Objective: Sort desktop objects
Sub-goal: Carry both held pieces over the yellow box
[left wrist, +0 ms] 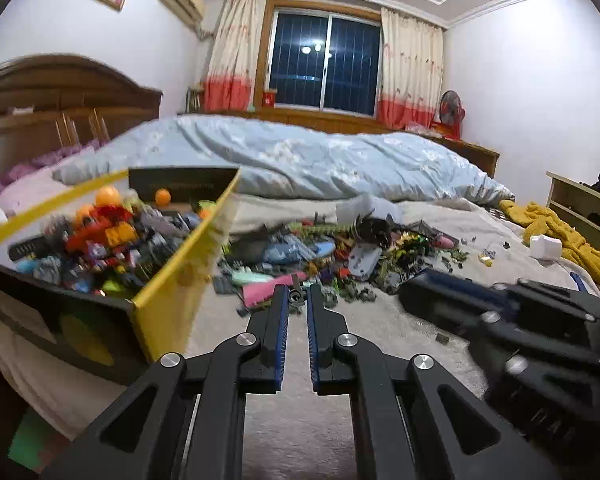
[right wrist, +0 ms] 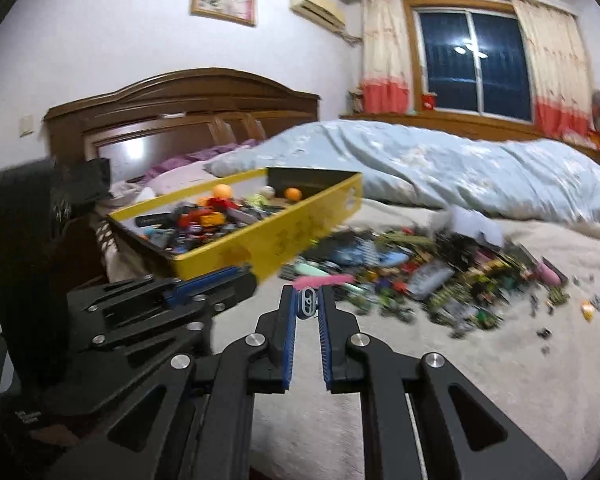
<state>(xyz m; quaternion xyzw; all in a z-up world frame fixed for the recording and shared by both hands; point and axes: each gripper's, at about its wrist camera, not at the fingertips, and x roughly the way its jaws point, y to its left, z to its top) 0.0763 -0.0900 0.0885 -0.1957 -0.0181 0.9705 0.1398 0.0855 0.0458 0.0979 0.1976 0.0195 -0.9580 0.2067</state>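
We hold a small toy part in each claw, and our landmark is the yellow box (left wrist: 171, 280) on the bed. Our left gripper (left wrist: 297, 300) is pinched narrow on a little dark grey part (left wrist: 295, 298) with a round hole, just to the right of the yellow box and above the pale blanket (left wrist: 380, 320). Our right gripper (right wrist: 308, 306) is pinched narrow on a small blue link (right wrist: 307, 301) with two holes, and it sits to the right of the box too, a bit nearer to us. Both parts look like hard plastic, so we think they are light, stiff and a bit slippery. They are tiny, so we should squeeze them by their flat sides, right at the claw tips, or they could pop out. The yellow box is already heaped with toy bricks (left wrist: 99, 240) and a few orange balls (left wrist: 107, 196), so new parts may roll off the top. To the right of the box lies the big toy pile (left wrist: 340, 256) that is not sorted yet, with a pink piece (left wrist: 267, 286) at its near edge. There is some dark writing on the box's yellow side in the right view, but it is too blurry for us to read. We can read no brand or label anywhere.
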